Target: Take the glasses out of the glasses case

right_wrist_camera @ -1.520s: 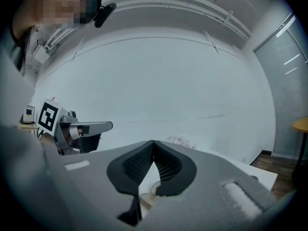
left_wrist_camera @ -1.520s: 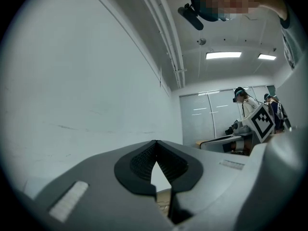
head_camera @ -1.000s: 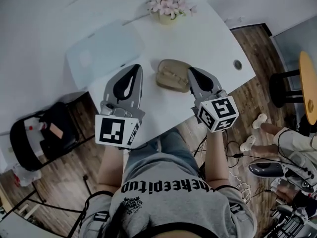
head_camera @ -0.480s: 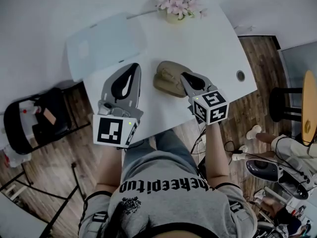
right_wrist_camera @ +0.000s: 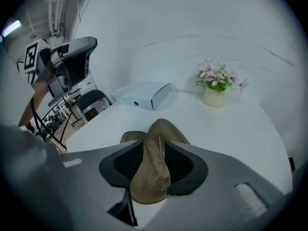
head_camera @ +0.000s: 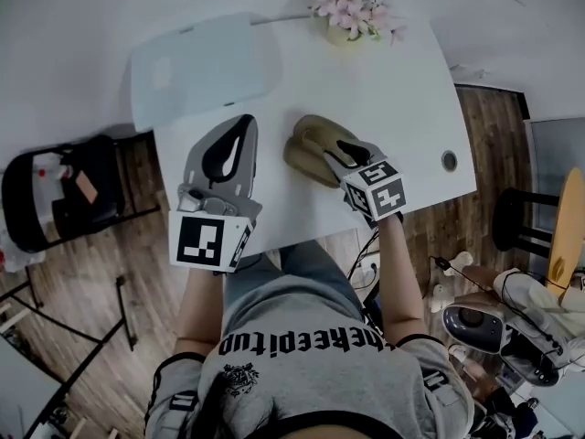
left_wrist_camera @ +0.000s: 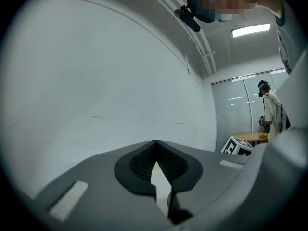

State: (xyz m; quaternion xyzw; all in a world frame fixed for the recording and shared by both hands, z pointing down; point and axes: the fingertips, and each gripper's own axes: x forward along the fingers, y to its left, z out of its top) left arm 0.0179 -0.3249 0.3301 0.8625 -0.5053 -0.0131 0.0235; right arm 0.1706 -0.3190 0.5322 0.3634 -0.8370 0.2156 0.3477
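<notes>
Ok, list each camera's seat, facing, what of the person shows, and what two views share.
Head view: on the head, facing steeply down at the table; shows shirt, forearms, left tongs, right tongs.
Left gripper view: on the shut, empty left tongs, facing level at a wall; shirt at right edge.
Right gripper view: on the right tongs, just opening astride the glasses case, facing down across the table; left tongs show.
Shared: head and right gripper views both show glasses case, flowers, white box.

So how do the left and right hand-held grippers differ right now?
Jaws: left hand-held gripper is shut and empty; right hand-held gripper has just been opening, jaws apart either side of the glasses case. Pose: left points level, beside the case; right tilts down toward it. Both have the same grey two-jaw build.
</notes>
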